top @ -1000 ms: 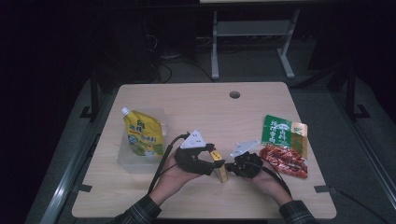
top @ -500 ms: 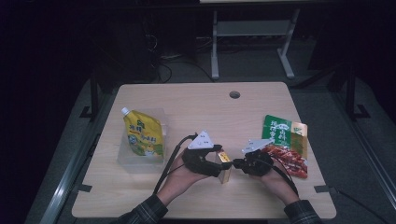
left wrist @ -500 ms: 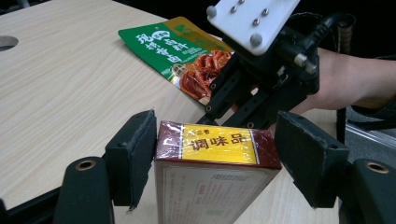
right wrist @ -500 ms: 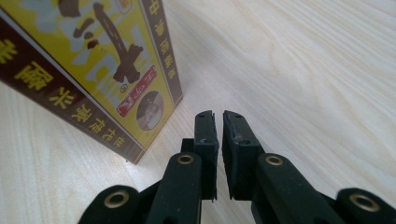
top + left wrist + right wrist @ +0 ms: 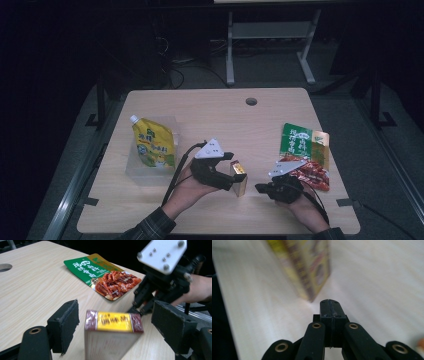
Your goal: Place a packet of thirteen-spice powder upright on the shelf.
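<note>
Dark room all around, so pretty much everything past the light wooden table (image 5: 210,115) is lost in shadow apart from a white stand behind its far edge. Some stuff is cut off too: the left gripper view crops the bottom of the small yellow box (image 5: 112,336), and in the right gripper view that box (image 5: 305,267) is blurry, so the print on it can't be read there. That box stands upright near the middle of the table's near edge, long axis vertical, its yellow-and-dark-red top end facing up. The left gripper (image 5: 231,176) has its jaws apart on either side of the box; they've just been opening, and the pads look clear of it, with a gap on each side, though from the high view I can't be totally sure. The right gripper (image 5: 329,305) has its jaws pressed together on nothing and points at the box from the right, near it but apart. A green and red food packet (image 5: 304,156) lies flat toward the right edge, just behind the right gripper. Over by the left edge a yellow spout pouch (image 5: 152,142) lies in a clear tray (image 5: 136,167), well apart from the box.
</note>
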`<state>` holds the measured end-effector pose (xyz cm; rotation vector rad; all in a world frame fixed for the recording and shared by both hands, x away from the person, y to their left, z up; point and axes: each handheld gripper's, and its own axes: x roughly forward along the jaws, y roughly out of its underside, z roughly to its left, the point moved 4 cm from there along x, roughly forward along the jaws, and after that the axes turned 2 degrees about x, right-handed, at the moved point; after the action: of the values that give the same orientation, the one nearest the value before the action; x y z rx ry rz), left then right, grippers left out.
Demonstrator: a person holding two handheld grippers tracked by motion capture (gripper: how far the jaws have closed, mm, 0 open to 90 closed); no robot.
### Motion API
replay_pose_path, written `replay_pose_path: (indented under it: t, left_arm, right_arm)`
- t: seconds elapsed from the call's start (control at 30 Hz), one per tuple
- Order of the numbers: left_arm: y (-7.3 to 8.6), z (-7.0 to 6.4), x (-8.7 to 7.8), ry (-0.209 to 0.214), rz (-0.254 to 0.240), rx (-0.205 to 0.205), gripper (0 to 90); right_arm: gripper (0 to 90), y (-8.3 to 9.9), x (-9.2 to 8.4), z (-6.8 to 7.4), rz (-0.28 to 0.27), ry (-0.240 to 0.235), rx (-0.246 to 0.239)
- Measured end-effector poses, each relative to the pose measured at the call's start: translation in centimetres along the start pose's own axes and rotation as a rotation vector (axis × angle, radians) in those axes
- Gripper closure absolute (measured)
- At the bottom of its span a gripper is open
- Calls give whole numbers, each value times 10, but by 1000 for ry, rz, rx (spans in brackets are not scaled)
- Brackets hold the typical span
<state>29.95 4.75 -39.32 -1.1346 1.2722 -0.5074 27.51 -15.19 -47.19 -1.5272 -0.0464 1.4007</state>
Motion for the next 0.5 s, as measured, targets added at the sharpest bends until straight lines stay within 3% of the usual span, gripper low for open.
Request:
replay_pose_path:
  t: [0.13, 0.3, 0.5]
  left_arm:
    - [5, 0, -17, -19, -1, -5, 204]
    - [21, 1, -36, -41, 22, -15, 194]
    - [62, 4, -48, -61, 87, -46, 194]
  right_arm:
    - [900, 5, 4, 16, 18, -35, -4]
    - [900, 5, 15, 29, 51, -46, -31]
    - [900, 2, 26, 32, 81, -38, -54]
